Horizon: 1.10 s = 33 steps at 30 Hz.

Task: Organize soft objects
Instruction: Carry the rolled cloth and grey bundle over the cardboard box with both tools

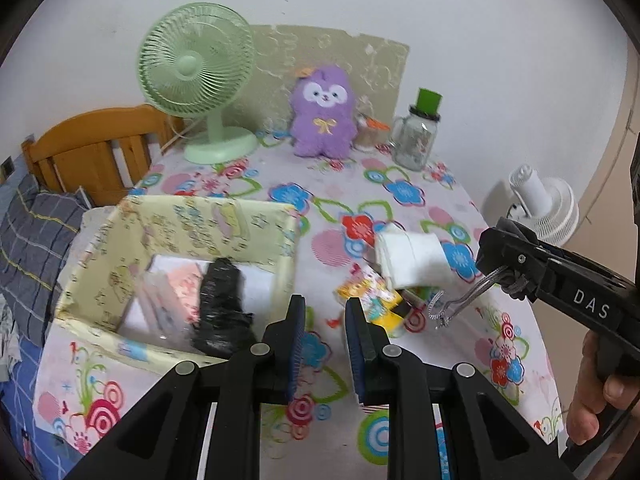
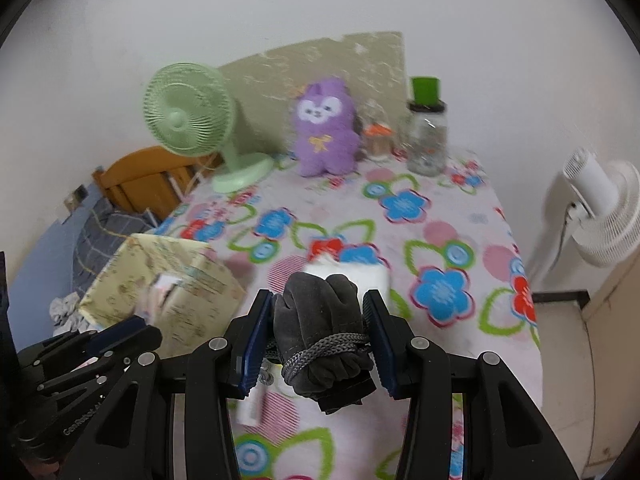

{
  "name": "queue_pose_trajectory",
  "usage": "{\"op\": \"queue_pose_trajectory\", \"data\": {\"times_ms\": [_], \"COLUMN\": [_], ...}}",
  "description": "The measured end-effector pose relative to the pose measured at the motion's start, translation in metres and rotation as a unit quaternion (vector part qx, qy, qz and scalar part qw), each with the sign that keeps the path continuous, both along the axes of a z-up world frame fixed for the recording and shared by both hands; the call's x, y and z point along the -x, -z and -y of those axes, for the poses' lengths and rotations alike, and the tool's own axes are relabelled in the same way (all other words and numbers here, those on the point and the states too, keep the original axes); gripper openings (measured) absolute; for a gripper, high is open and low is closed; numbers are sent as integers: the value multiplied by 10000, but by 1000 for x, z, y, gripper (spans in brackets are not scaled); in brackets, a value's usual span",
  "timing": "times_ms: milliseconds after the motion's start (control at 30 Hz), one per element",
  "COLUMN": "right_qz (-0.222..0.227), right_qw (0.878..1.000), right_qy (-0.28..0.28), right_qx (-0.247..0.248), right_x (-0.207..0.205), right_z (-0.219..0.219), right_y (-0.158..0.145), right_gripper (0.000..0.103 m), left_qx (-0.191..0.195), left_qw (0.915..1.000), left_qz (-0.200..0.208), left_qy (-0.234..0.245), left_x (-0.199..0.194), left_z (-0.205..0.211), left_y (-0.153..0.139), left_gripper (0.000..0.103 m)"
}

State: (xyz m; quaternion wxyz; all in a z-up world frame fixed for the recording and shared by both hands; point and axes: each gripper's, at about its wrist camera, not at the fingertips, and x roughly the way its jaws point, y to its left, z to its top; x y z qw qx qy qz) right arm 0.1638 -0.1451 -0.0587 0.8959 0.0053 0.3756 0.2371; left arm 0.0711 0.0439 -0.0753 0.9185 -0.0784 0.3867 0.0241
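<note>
A yellow patterned box (image 1: 256, 228) stands open at the table's left; a black soft bundle (image 1: 222, 304) and packets lie inside it. My left gripper (image 1: 325, 322) is open and empty, just right of the box. My right gripper (image 2: 318, 316) is shut on a dark grey drawstring pouch (image 2: 320, 320) and holds it above the table; it also shows in the left wrist view (image 1: 520, 264) with a silver chain hanging from it. A white folded cloth (image 1: 412, 258) and a colourful packet (image 1: 368, 292) lie on the floral cloth. A purple plush toy (image 1: 323, 112) stands at the back.
A green desk fan (image 1: 196, 80) stands at the back left. A glass jar with a green lid (image 1: 416, 136) and a small orange-lidded bottle (image 2: 378, 138) stand at the back right. A white floor fan (image 2: 600, 208) stands off the table's right edge. A wooden chair (image 1: 96, 148) is behind left.
</note>
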Motion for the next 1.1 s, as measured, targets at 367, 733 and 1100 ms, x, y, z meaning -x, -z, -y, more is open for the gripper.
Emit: {"op": "queue_pose_trajectory", "data": {"times_ms": [367,733,1100], "right_qz": [98,146,126], "right_qw": [9973,9914,9860], "right_qy": [-720,-1283,-1632], "right_qx": [62,190,327], "right_x": [5,13,20], "right_z": [-87,-159,-210], "right_y": [-14,-20,-15], "right_gripper": [49,49,49], "left_qx": [151,256,315], "left_qw": [9973,9929,9893], "left_qz": [256,396,418], "left_qy": [-678,-1089,-1361], "left_x": [26,42,49], "left_z": [-76,-129,-161], "left_y": [-15,-20,-15], "left_gripper": [19,19,19]}}
